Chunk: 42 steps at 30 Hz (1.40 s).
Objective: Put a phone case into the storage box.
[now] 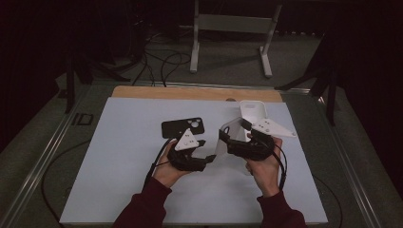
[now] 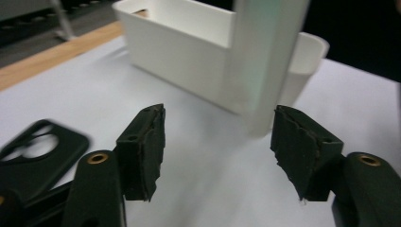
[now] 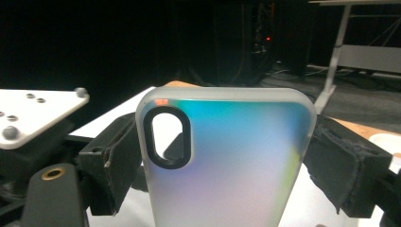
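Handover or sorting of phone cases, by the look of the layout. Frosted phone case clamped across its long edges by the right gripper, pads pressing on both sides, camera cutout at upper left in the right gripper view. Held upright above the white mat, right of centre, apparently clear of the surface. Left gripper released, pads well apart with nothing between them, sitting just left of the held case and aimed toward its lower edge. Black phone case flat on the mat, just beyond the left gripper, untouched. White bin at the far right of the mat, close behind the held case.

Step in hand, as a judgement: carrying the frosted case on the right grip alone, left side freed for other work. Probably bound for the bin, though not certain from here.

Next move, if so: lifting the case a little, swinging it far and right over the bin rim, then lowering before letting go. Needs a firm squeeze throughout, given the slick, rounded edges. Needs clearance from the left gripper too. Alternatively, turning the left gripper toward the black case, with a low, flat approach to catch its thin edge.
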Each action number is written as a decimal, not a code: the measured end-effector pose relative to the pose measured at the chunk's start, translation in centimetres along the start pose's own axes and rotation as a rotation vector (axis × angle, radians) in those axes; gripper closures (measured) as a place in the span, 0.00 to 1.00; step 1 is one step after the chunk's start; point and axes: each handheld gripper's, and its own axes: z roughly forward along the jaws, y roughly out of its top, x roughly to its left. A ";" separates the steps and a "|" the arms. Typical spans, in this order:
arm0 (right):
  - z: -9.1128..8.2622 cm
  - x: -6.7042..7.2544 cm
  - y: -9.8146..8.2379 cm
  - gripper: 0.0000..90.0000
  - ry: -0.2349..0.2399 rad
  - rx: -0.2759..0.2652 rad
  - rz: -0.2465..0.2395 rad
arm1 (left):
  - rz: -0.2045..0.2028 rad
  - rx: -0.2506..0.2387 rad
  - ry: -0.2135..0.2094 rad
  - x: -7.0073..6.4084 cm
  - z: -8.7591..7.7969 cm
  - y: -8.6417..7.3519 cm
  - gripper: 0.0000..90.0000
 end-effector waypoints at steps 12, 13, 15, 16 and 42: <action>0.3 -1.2 1.4 0.19 -0.053 -0.014 -0.004 | -0.047 -0.026 0.159 2.0 -2.8 -0.8 0.10; 0.3 -1.4 1.5 0.19 -0.056 -0.017 -0.005 | -0.046 -0.025 0.167 2.1 -3.0 -0.9 0.09; 0.4 -1.7 1.7 0.19 -0.062 -0.020 -0.003 | -0.048 -0.028 0.181 2.4 -3.4 -1.0 0.05; 0.4 -1.9 1.9 0.19 -0.067 -0.023 -0.002 | -0.050 -0.026 0.189 2.5 -3.6 -1.1 0.04; 2.0 -4.6 3.4 0.19 -0.157 -0.038 -0.014 | -0.071 -0.036 0.337 5.6 -8.4 -4.0 0.00</action>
